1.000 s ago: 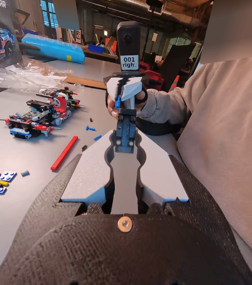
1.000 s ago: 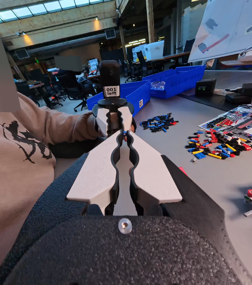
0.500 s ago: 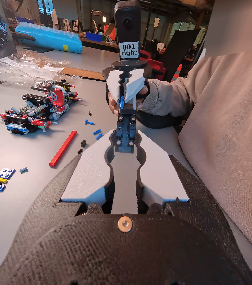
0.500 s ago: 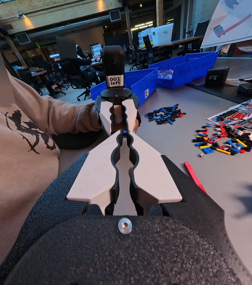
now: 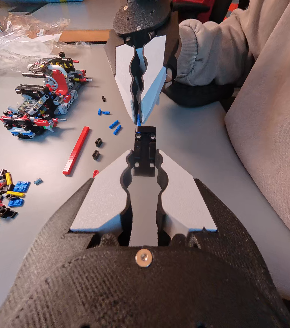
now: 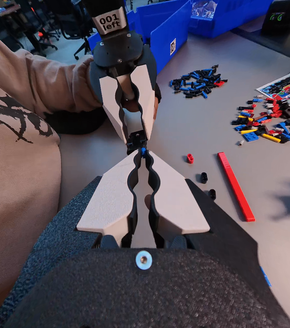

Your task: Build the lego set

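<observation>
Now closed in: right gripper (image 5: 138, 122) pinching blue pin (image 5: 138, 119) at black bracket (image 5: 144, 150), clamped in left gripper (image 5: 144, 156). Keep pin square w/ hole, push straight.

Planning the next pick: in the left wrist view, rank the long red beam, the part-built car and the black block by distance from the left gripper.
1. Black block, held between the left gripper fingers.
2. Red beam, on the table to the left.
3. Car, farther left and back.
</observation>
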`<state>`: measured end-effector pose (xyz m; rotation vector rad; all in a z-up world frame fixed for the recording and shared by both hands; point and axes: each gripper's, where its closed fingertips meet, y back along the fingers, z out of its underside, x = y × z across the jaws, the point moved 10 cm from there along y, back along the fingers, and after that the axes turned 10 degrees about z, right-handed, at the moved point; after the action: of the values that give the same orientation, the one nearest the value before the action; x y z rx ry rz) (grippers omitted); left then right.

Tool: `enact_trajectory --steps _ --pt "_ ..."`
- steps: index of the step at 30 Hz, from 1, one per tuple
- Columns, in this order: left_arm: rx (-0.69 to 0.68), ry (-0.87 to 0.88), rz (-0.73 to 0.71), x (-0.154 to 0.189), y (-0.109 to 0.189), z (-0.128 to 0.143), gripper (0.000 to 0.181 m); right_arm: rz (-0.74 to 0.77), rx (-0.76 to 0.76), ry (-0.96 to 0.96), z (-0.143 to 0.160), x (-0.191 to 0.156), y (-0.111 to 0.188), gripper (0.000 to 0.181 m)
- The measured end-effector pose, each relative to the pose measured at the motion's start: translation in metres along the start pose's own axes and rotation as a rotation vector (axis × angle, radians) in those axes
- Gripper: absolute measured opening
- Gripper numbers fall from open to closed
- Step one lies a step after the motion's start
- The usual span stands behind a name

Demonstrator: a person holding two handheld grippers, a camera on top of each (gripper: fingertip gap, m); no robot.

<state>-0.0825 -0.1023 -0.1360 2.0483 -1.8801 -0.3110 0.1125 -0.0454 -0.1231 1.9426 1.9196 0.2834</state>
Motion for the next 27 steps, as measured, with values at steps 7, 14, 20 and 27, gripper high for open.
enact_trajectory --steps 7,14,20,27 --pt "0.010 0.011 -0.010 -0.003 0.003 0.004 0.022 -0.023 0.055 -0.075 0.006 0.005 -0.006 0.002" --pt "-0.053 0.041 -0.092 -0.011 0.009 0.010 0.022 0.149 0.097 -0.026 -0.005 0.040 0.029 0.018" --pt "-0.198 0.073 -0.119 -0.014 0.001 0.023 0.022 0.392 -0.257 0.104 0.026 0.077 0.084 0.010" --pt "-0.264 0.077 -0.128 -0.015 -0.005 0.029 0.022 0.410 -0.453 0.123 0.048 0.084 0.070 0.015"
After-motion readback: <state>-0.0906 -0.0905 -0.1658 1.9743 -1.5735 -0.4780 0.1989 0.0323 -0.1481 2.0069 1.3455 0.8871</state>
